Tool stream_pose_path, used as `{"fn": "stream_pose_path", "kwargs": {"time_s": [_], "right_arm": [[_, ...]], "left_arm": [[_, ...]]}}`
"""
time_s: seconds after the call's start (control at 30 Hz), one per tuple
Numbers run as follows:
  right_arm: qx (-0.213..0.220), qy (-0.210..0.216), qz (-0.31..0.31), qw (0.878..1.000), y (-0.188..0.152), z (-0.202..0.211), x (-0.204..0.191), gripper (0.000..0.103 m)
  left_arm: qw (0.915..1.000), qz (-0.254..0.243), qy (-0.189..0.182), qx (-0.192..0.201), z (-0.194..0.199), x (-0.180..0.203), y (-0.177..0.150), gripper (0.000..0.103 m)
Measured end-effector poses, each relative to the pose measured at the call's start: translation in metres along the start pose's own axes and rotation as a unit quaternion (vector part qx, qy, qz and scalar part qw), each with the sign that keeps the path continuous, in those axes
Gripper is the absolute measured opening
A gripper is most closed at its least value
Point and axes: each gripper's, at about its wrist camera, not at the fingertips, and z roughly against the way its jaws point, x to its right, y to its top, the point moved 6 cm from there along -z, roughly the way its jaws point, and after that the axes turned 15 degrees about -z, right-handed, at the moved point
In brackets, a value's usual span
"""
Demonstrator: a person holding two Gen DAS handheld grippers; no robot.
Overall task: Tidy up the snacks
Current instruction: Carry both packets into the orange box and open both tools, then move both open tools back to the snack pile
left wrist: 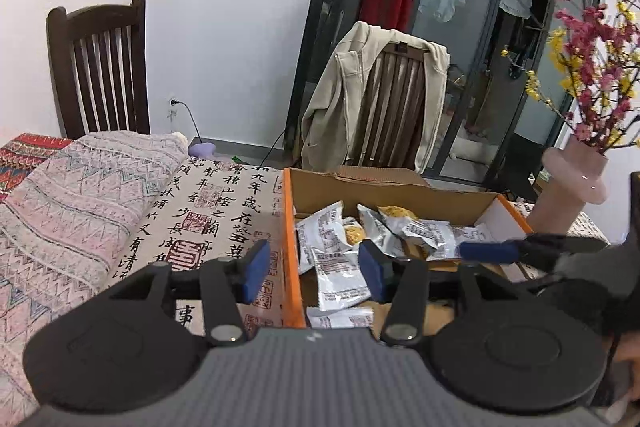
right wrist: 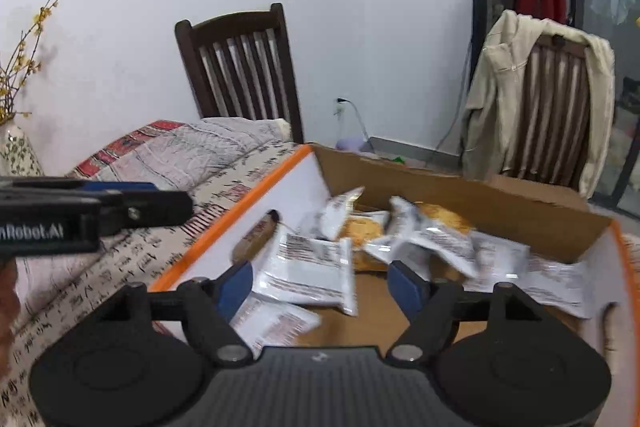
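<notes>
An open cardboard box with orange edges [left wrist: 291,247] [right wrist: 240,211] stands on the table and holds several silver-white snack packets [left wrist: 340,273] [right wrist: 308,267], some showing yellow cakes. My left gripper [left wrist: 314,267] is open and empty, straddling the box's left wall near its front. My right gripper [right wrist: 322,285] is open and empty, low over the packets at the box's front. Each gripper shows from the side in the other's view: the right one [left wrist: 520,251], the left one [right wrist: 100,211].
The table wears a calligraphy cloth [left wrist: 216,219] and a patterned quilt [left wrist: 72,203] at the left. A pink vase with flowers [left wrist: 572,183] stands right of the box. Two chairs [left wrist: 100,67] [left wrist: 384,99] stand behind, one draped with a beige jacket.
</notes>
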Motion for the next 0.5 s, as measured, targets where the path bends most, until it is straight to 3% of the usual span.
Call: {"fn": "stream_pose_path", "kwargs": {"time_s": [0.03, 0.2, 0.4, 0.5], "right_arm": [[0.005, -0.007, 0.003, 1.0, 0.001, 0.008, 0.003, 0.074], [0.035, -0.039, -0.005, 0.999, 0.004, 0.064, 0.033, 0.078], [0.08, -0.101, -0.013, 0.992, -0.006, 0.138, 0.072, 0.087], [0.096, -0.096, -0.035, 0.99, -0.011, 0.169, 0.079, 0.087]], "left_arm": [[1.0, -0.005, 0.0, 0.003, 0.005, 0.002, 0.0, 0.059], [0.9985, -0.04, 0.007, 0.036, 0.047, 0.019, -0.002, 0.096], [0.9965, -0.06, 0.014, 0.056, 0.098, 0.036, -0.005, 0.101], [0.996, -0.061, 0.015, 0.063, 0.119, 0.044, -0.007, 0.102]]}}
